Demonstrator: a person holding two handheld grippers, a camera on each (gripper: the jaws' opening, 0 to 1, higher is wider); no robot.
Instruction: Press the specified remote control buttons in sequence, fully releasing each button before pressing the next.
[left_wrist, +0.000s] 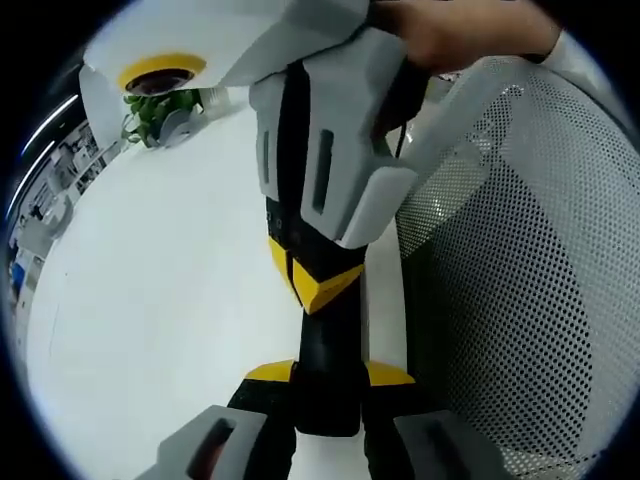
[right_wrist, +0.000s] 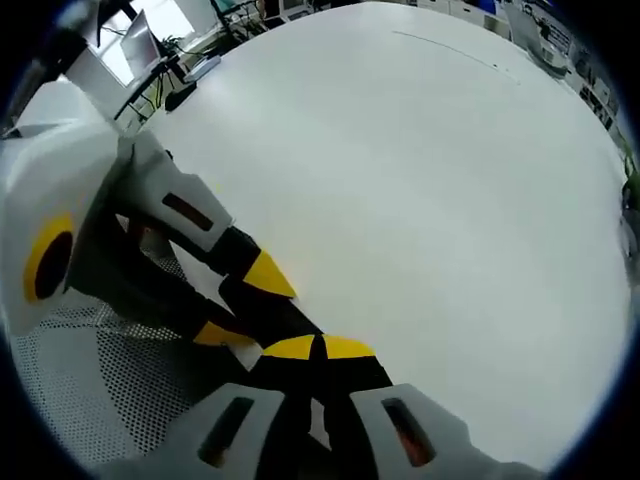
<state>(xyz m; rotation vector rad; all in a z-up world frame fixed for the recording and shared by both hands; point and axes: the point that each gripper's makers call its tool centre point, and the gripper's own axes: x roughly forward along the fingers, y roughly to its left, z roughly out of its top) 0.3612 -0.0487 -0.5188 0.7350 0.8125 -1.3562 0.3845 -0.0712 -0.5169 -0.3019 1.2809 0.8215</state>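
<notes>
**A:** The left gripper (left_wrist: 328, 375) rises from the bottom centre of the left gripper view. Its jaws are drawn narrow around a slim black bar (left_wrist: 326, 350), which I take for the remote control. No buttons can be made out.

**B:** And the right gripper (left_wrist: 316, 282)?

**A:** It comes down from the top centre of that view with its yellow tips together, pointing at the far end of the bar and touching it or just short of it. In the right gripper view its own tips (right_wrist: 320, 348) meet at bottom centre with nothing between them.

**B:** Which way does the bar run?

**A:** In the left gripper view it runs straight up the frame, in line with the left jaws. In the right gripper view the left gripper (right_wrist: 240, 304) enters from the left, and the bar (right_wrist: 278, 318) slants toward the lower right, ending at the right tips.

**B:** So the right one is nearer for pressing.

**A:** I'd judge so. It works end-on over the white table (right_wrist: 430, 200), beside a mesh chair (left_wrist: 520, 260).
</notes>
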